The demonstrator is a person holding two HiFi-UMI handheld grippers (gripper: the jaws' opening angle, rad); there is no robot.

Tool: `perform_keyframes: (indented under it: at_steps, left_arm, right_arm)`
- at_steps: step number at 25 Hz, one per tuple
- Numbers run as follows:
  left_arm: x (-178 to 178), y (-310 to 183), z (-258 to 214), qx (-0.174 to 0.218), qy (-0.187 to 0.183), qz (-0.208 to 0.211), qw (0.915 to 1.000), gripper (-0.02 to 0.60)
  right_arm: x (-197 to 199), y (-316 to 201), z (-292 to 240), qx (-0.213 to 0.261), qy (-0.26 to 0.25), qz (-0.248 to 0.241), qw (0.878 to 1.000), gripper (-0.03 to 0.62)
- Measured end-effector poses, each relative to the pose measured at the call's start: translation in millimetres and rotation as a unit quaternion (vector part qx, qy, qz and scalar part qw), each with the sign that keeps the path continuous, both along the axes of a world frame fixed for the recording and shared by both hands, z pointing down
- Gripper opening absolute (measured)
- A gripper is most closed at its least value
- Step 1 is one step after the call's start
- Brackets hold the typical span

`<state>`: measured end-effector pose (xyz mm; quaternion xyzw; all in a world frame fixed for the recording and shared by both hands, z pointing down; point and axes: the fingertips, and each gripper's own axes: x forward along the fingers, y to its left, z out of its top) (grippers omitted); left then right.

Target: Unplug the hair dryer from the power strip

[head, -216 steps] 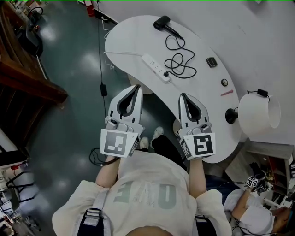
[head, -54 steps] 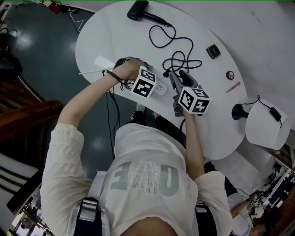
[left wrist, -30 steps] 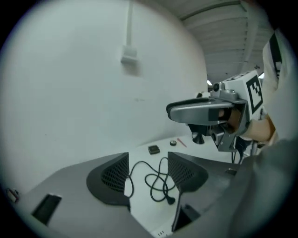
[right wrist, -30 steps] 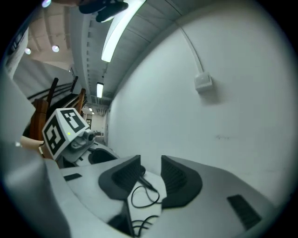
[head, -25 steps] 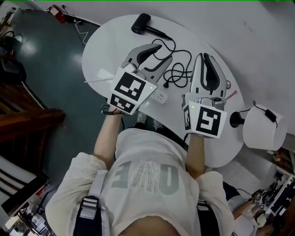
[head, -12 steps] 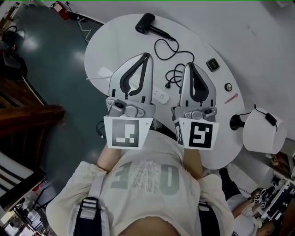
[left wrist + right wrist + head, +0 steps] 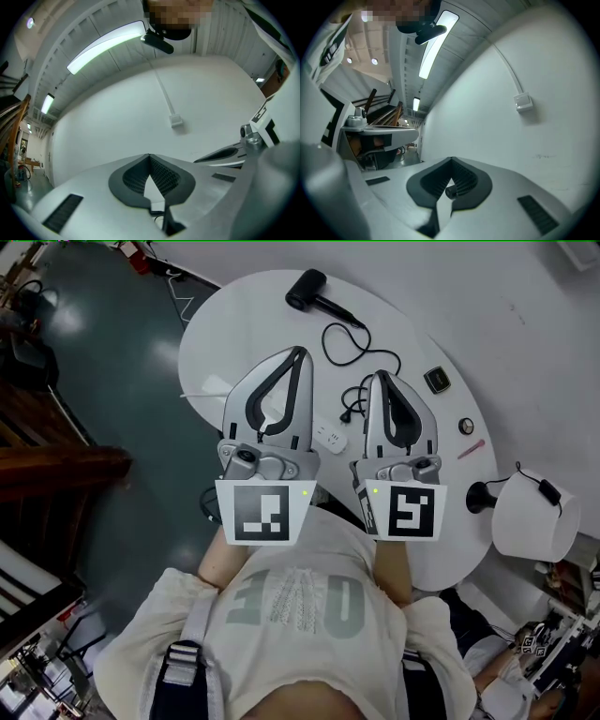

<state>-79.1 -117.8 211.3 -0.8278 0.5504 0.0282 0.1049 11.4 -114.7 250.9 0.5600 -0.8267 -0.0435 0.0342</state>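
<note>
The black hair dryer (image 7: 309,289) lies at the far edge of the white table (image 7: 234,324). Its black cord (image 7: 361,345) loops back toward me, and the plug end (image 7: 347,415) rests on the table just beyond the white power strip (image 7: 329,437), apart from it. The strip shows only partly between my two grippers. My left gripper (image 7: 298,352) and right gripper (image 7: 379,377) are held side by side above the near table edge, pointing level at the wall. Both are shut with nothing in them. The left gripper (image 7: 150,157) and the right gripper (image 7: 451,161) look at bare white wall.
On the table's right part lie a small black device (image 7: 436,381), a round knob (image 7: 464,426) and a pink pen (image 7: 472,448). A lamp with a white shade (image 7: 530,517) stands at the right end. Dark floor lies left of the table. Another person sits at the lower right (image 7: 525,681).
Over the last second both grippers drew back from over the cord toward me and levelled out, and their jaws closed. In the last half second hardly anything moved.
</note>
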Motion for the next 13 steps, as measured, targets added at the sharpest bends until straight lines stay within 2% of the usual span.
perform_keyframes:
  at_steps: [3,8,13]
  left_arm:
    - [1.4,2.8,-2.2,0.002,-0.009,0.003,1.0000,0.005]
    - [0.4,2.3,-6.8,0.005,0.006,0.004,1.0000,0.005]
    - [0.5,1.6,-6.9,0.007,0.003,0.005,1.0000,0.005]
  right_arm:
    - [-4.3,0.9,0.7,-0.003,0.003,-0.008,1.000,0.003]
    - [-7.0,0.2,0.1,-0.004,0.002,-0.011,1.000,0.003]
    - [-7.2,0.1,1.4,-0.005,-0.001,-0.010,1.000,0.003]
